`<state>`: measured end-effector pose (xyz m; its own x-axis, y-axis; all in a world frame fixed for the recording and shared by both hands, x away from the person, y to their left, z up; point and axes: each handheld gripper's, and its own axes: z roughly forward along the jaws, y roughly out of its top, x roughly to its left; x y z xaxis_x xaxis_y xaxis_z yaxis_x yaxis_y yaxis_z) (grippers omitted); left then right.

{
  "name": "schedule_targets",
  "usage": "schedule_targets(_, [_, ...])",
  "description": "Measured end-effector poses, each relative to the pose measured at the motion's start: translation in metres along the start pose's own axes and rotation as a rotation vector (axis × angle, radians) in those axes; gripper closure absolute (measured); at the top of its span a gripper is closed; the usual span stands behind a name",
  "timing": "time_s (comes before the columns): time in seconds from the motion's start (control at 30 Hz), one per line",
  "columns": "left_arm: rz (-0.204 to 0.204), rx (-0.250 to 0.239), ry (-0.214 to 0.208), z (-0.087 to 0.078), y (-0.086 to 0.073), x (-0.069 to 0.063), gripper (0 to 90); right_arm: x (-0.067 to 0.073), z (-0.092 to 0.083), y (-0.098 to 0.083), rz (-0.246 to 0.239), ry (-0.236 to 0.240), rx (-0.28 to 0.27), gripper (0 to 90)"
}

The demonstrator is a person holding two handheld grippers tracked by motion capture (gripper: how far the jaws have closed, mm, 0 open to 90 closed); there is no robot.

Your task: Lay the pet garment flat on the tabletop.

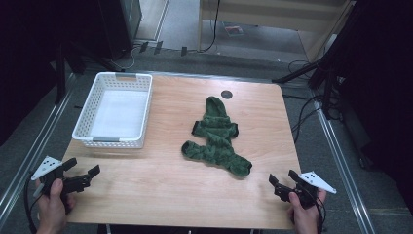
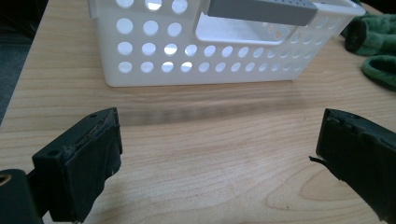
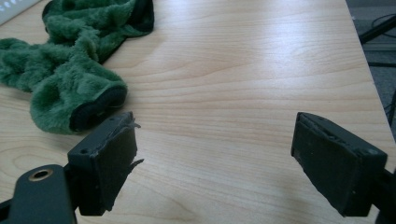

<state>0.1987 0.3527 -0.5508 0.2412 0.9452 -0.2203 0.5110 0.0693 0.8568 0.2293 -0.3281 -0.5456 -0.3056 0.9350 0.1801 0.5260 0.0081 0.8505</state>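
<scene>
A fuzzy dark-green fleece garment with black-lined cuffs (image 1: 215,138), shaped like a small hooded suit, lies flat near the middle of the pale wooden table (image 1: 160,185), well apart from the white perforated plastic basket (image 1: 115,110) at the far left. Its long axis runs from the hood at the far end towards the near right, where one leg ends closest to the right claw (image 1: 281,182). Both claws sit low at the near edge, the left claw (image 1: 84,170) facing the basket's side, each with jaws spread wide and nothing between them. This looks like the approach step: neither claw has reached the garment. The next move probably calls for the right claw to advance to the nearest cuff and pinch the soft cloth.
</scene>
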Motion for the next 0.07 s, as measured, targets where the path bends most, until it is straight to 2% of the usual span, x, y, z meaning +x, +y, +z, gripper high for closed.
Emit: schedule_targets(0.07, [0.026, 0.003, 0.006, 0.0009, -0.0005, -0.0026, 0.8, 0.0006, 0.0004, -0.0002, -0.009, -0.003, 0.004, 14.3])
